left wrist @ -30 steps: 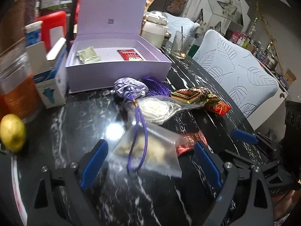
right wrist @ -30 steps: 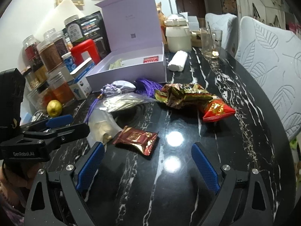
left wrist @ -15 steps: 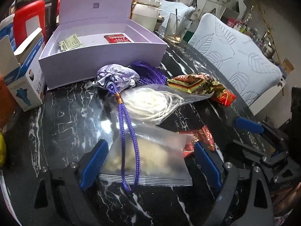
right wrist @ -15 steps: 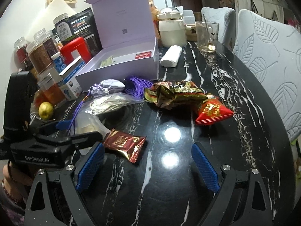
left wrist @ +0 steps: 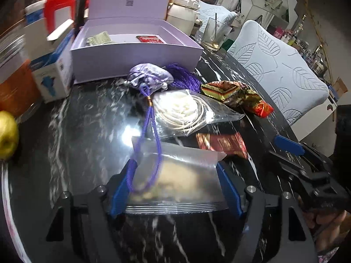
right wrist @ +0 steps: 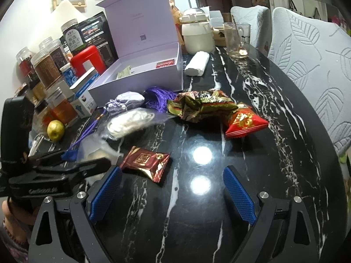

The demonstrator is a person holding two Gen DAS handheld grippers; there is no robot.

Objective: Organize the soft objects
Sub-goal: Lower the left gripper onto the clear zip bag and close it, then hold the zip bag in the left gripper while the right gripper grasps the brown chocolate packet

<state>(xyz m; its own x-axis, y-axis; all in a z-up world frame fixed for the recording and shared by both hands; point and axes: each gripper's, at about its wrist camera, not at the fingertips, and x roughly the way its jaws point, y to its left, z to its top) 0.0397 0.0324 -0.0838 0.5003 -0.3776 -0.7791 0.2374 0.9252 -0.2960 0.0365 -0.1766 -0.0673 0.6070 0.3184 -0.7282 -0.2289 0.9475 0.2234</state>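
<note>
We start at the zip bag (left wrist: pixel 182 175), low in the centre of the left wrist view: it lies on the tabletop (left wrist: pixel 87 120) between the fingers of the left hand-held gripper (left wrist: pixel 175 188), which stand apart on either side of it, touching or nearly touching its edges; we cannot tell that they are pressing yet. A purple cord (left wrist: pixel 151 135) runs from the pouch (left wrist: pixel 149 76) above it and loops across the bag, so a lift may drag the pouch along. Just above the bag sits a second clear bag with white cord (left wrist: pixel 182 111), and to its right a dark red packet (left wrist: pixel 223 144); further up and right lie the crumpled wrappers (left wrist: pixel 228 91) and a red packet (left wrist: pixel 260 108). The lilac box (left wrist: pixel 136 52), lid up, fills the upper centre and holds only a green packet (left wrist: pixel 98 38) and a small red one (left wrist: pixel 149 39). In the right wrist view the right hand-held gripper (right wrist: pixel 173 195) hovers with its fingers wide apart and nothing between them, the dark red packet just above its left finger. We judge the task barely begun: two items boxed, some six soft things left on the tabletop.
</note>
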